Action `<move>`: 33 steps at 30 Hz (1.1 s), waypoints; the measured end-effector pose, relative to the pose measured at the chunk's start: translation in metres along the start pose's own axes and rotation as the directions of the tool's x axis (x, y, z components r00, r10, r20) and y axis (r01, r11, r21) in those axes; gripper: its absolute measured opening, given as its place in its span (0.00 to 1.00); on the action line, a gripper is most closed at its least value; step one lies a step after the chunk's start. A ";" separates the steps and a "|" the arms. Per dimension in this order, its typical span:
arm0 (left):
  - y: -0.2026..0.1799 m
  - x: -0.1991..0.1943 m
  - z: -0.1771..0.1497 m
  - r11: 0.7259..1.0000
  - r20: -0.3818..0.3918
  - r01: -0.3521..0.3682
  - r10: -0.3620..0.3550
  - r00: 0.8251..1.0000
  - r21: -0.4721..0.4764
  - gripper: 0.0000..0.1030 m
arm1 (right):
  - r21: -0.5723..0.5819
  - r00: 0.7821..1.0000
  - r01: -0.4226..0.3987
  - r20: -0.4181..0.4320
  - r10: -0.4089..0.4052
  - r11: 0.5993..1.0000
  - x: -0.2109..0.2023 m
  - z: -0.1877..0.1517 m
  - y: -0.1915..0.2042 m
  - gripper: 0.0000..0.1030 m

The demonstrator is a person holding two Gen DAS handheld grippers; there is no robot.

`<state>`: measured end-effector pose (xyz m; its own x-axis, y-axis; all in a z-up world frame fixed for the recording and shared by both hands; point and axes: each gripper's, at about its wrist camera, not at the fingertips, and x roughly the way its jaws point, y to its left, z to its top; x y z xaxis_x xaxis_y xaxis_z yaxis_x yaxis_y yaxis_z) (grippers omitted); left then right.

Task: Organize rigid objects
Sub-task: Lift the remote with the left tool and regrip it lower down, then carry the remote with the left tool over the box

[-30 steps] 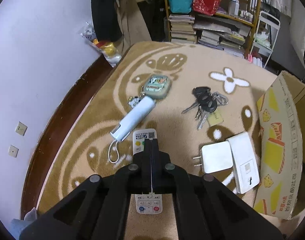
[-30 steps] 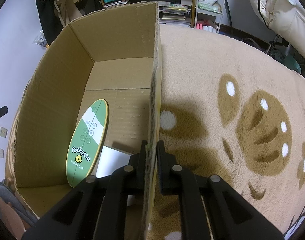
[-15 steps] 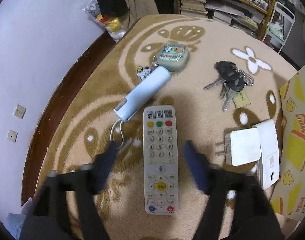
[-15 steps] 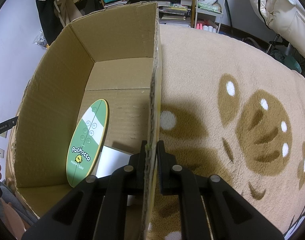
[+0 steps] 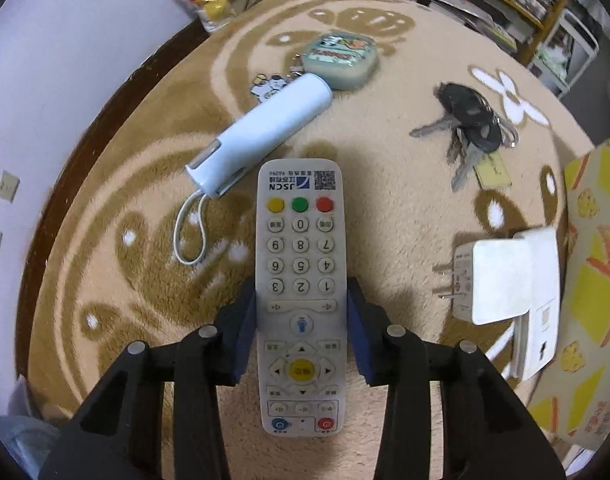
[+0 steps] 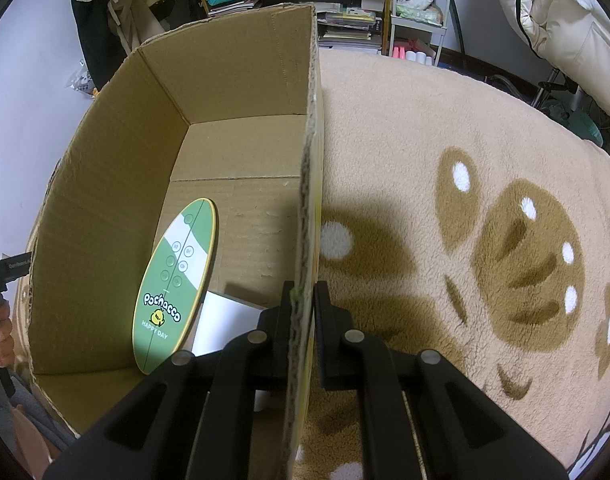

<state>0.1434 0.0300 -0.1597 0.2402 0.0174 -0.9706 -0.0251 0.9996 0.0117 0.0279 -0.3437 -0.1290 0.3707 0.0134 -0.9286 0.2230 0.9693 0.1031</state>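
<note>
A grey-white remote control (image 5: 301,240) lies on the beige rug, its buttons facing up. My left gripper (image 5: 301,286) has its blue pads (image 5: 245,320) pressed against both long sides of the remote's middle. A light blue cylinder with a cord (image 5: 265,132), a green pouch with a keychain (image 5: 341,60), a bunch of keys (image 5: 473,128) and a white charger (image 5: 493,280) lie around it. My right gripper (image 6: 303,286) is shut on the right wall of the open cardboard box (image 6: 311,160). Inside the box a green oval board (image 6: 175,280) leans on the left wall beside a white flat item (image 6: 221,320).
The box's yellow-printed outer side (image 5: 593,280) stands right of the charger, with a white flat device (image 5: 541,320) against it. Dark wooden floor and a pale wall (image 5: 45,100) border the rug on the left. Shelves with books (image 6: 345,20) stand at the back. A person's hand (image 6: 1,332) shows at the left edge.
My left gripper opened wide above the remote, came down, and closed its pads on the remote's sides. The right gripper kept its hold on the box wall without moving.
</note>
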 end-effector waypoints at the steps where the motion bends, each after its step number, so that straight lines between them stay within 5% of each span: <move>1: 0.001 -0.003 0.000 1.000 0.007 -0.015 0.015 1.000 -0.002 0.38 | -0.001 1.000 0.001 0.000 -0.001 1.000 0.000 0.000 0.000 0.09; 4: -0.004 -0.014 0.000 0.997 0.048 -0.076 0.074 0.996 0.023 0.38 | 0.000 1.000 0.000 0.000 0.000 1.000 0.000 0.000 0.000 0.09; 17: -0.038 -0.101 -0.013 0.984 0.267 -0.103 0.062 0.962 0.143 0.38 | -0.001 1.000 0.001 0.000 -0.001 1.000 0.000 0.000 0.000 0.09; 23: -0.059 -0.131 -0.022 0.971 0.328 -0.176 0.116 0.938 0.159 0.39 | 0.001 1.000 0.000 0.001 0.000 1.000 0.000 0.000 0.000 0.09; 33: -0.103 -0.177 -0.036 0.956 0.401 -0.191 0.089 0.912 0.222 0.39 | 0.000 1.000 -0.001 0.001 0.001 1.000 0.000 0.000 0.001 0.09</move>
<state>0.0681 -0.0773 0.0023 0.6055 0.1139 -0.7877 0.1459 0.9571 0.2505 0.0283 -0.3424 -0.1290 0.3717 0.0141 -0.9282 0.2229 0.9693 0.1040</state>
